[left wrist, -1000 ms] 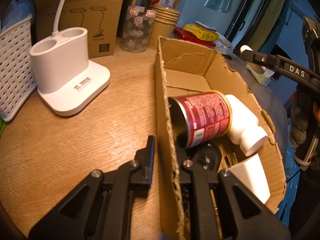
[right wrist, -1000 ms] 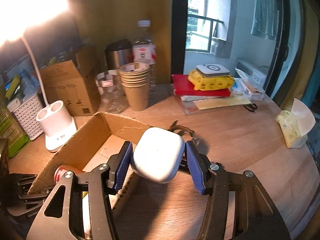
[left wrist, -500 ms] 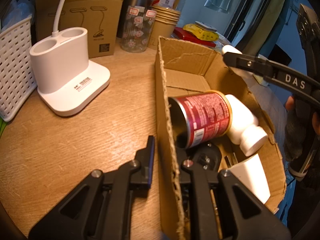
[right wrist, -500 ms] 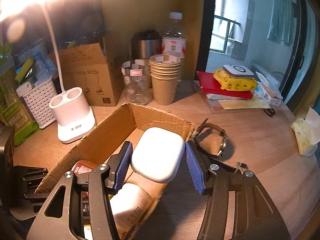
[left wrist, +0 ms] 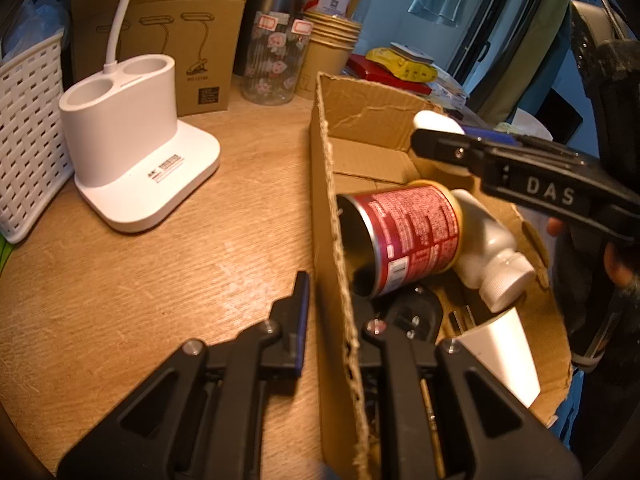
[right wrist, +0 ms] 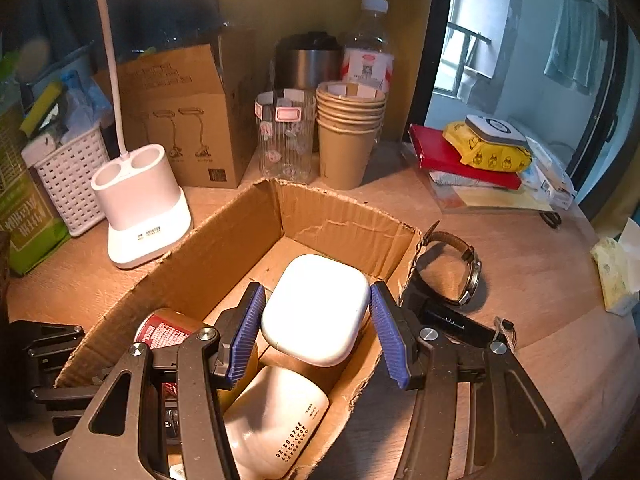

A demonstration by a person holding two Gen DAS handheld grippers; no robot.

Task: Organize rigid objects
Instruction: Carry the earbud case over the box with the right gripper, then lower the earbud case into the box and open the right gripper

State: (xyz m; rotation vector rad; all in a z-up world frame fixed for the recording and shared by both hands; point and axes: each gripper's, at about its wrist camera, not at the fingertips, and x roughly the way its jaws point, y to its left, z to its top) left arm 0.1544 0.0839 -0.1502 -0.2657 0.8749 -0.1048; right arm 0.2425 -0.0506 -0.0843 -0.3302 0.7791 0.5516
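Observation:
An open cardboard box [left wrist: 368,116] [right wrist: 224,248] lies on the wooden table. Inside it are a red can [left wrist: 408,236] [right wrist: 160,330] on its side, a white bottle [left wrist: 488,248] [right wrist: 276,412] and a black object [left wrist: 416,312]. My left gripper [left wrist: 332,300] is shut on the box's near side wall, one finger outside and one inside. My right gripper [right wrist: 318,312] [left wrist: 444,140] is shut on a white rounded case [right wrist: 316,308] [left wrist: 434,122], which hangs over the inside of the box, above the bottle.
A wristwatch [right wrist: 460,272] lies just outside the box's right corner. A white lamp base [left wrist: 136,160], white basket [left wrist: 28,128], lamp carton [left wrist: 176,40], patterned glass [left wrist: 276,64] and stacked paper cups [left wrist: 332,52] stand behind. A red book [right wrist: 440,148] and tissues [right wrist: 616,272] lie at the right.
My right gripper has carried the white case from beside the box to over its inside, and lower. The left gripper and the box have stayed put.

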